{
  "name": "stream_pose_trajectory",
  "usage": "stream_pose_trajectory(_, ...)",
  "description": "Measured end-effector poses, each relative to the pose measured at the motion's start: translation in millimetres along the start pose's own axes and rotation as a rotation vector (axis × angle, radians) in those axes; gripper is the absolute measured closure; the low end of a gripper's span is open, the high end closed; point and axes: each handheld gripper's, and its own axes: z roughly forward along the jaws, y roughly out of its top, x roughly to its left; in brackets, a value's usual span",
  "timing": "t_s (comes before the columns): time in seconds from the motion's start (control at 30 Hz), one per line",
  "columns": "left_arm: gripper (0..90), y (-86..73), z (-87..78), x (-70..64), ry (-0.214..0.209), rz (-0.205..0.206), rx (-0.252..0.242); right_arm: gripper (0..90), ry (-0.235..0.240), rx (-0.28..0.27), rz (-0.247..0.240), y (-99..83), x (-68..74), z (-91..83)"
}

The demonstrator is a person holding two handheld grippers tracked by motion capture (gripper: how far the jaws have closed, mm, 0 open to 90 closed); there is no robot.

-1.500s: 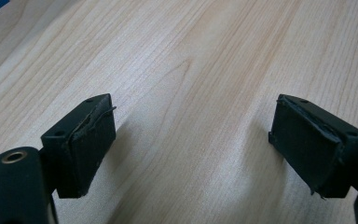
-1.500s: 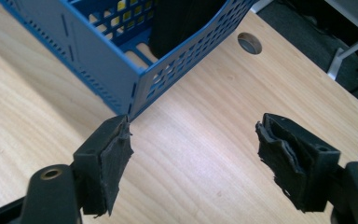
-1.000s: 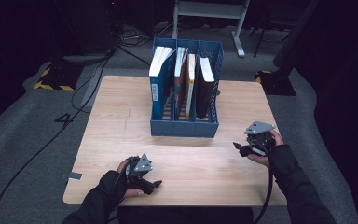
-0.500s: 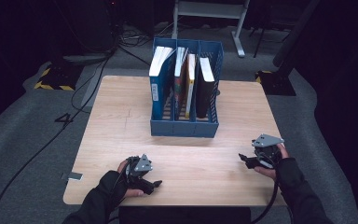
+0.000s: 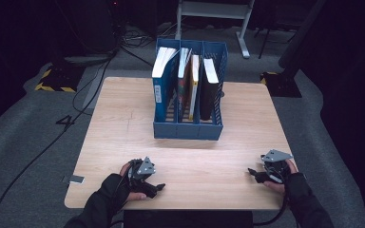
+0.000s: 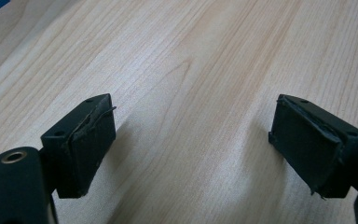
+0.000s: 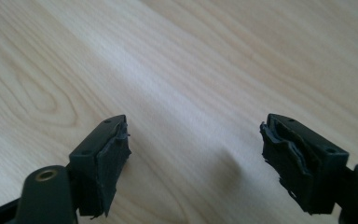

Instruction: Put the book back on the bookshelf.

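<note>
My left tool (image 5: 158,187) rests low on the near edge of the counter (image 5: 123,128), jaws wide apart and empty, and my right tool (image 5: 252,172) is at the near right side, also spread open with nothing between the jaws. The blue file holder (image 5: 188,129) stands well apart from both, at the far middle of the counter, with four books upright in its compartments: a blue book (image 5: 161,90) leaning at the left, two thin ones in the middle, a dark book (image 5: 208,95) at the right. I judge the risk is in the reach: if I pull one book by its top corner, the light holder can tip or slide, and the leaning neighbours can fall over. The trailing cable can also catch the counter edge
</note>
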Motion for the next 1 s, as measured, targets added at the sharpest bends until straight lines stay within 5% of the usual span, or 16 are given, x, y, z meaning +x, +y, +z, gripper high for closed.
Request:
stream_pose_trajectory(0.27,14.3,0.0,0.1,0.1,-0.001,0.001,0.0,21.9,0.063,-0.094,0.123,-26.4,-7.3,-6.2)
stream_pose_trajectory(0.43,14.3,0.0,0.1,0.0,-0.001,-0.002,0.0,19.8,0.072,-0.081,0.174,-30.0,-10.5,-7.3)
stream_pose_trajectory(1.0,14.3,-0.2,-0.2,-0.1,0.002,-0.001,0.001,19.4,0.07,-0.082,0.175,-30.2,-10.6,-7.1)
